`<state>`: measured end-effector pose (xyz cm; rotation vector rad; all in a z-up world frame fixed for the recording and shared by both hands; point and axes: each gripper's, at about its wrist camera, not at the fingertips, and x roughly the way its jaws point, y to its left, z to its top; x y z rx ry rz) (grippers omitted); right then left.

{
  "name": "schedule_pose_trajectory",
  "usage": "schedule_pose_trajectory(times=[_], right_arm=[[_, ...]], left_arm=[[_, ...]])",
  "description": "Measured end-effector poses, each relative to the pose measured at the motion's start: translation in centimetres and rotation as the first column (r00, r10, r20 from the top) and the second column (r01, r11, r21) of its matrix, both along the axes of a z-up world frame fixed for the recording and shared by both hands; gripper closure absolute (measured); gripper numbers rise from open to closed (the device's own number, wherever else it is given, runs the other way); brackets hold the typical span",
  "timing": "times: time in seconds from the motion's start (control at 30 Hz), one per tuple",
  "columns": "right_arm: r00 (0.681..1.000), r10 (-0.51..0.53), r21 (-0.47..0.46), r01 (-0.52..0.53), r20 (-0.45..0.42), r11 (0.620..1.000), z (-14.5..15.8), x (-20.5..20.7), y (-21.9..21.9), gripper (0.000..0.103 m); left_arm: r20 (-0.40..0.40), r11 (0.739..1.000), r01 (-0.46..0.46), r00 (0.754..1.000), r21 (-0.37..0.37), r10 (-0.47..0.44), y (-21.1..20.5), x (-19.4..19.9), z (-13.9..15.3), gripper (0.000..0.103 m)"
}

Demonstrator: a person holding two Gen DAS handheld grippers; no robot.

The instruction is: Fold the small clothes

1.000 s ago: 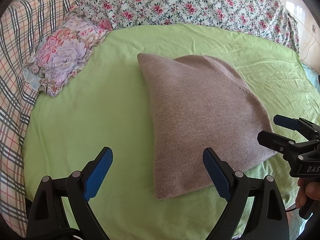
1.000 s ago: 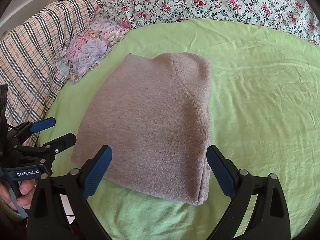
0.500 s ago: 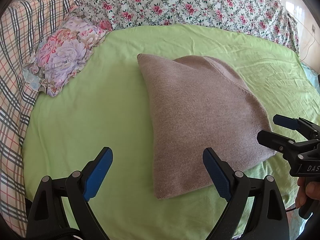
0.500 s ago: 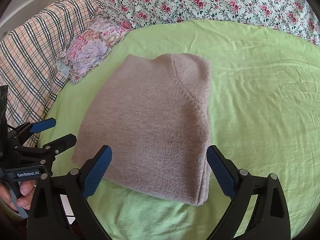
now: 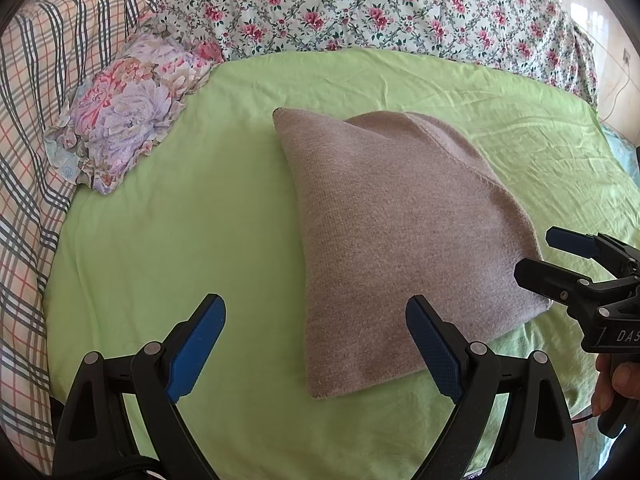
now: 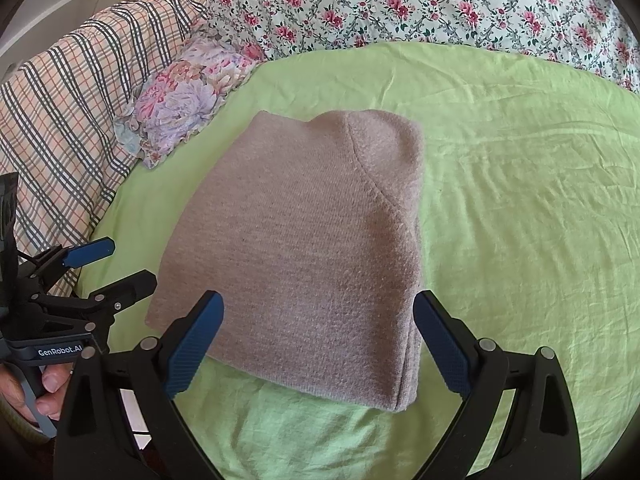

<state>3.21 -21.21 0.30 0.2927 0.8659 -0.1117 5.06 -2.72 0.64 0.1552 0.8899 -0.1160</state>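
Nothing we can detect has moved over the last second: both views match the earlier ones, with the folded sweater and both tools where they were. We hold the left tool point(image 5: 316, 354) spread wide and empty, and the right tool point(image 6: 318, 344) likewise wide open with nothing between its blue pads. The taupe knit sweater point(image 6: 304, 256) lies flat on the green bedsheet point(image 6: 520, 184), already folded into a compact, layered packet; its near edge sits just ahead of the right tool, roughly centred between the fingers, while from the left tool it lies ahead and to the right, with its near corner between the pads. Beyond it and to the left rests a small floral cushion point(image 5: 128, 108), against a plaid blanket point(image 5: 44, 80). We judge the fold to be nearly or fully done, with both tools hovering apart from the cloth as if checking the result. If another fold is wanted, we would need to bring each tool down onto a near corner, close on all the layers at the stacked right edge so none slip, and lift evenly away from us. Otherwise the packet only needs setting aside.
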Motion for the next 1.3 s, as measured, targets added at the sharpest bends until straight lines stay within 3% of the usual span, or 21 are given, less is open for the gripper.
schedule_pose_trajectory(times=[1.3], right_arm=[[1.000,-0.021,0.009,0.020,0.022,1.000,0.6,0.8,0.2,0.007]], left_arm=[[-0.013,1.000,0.016,1.000,0.009,-0.016,-0.9,1.6,-0.3,0.011]])
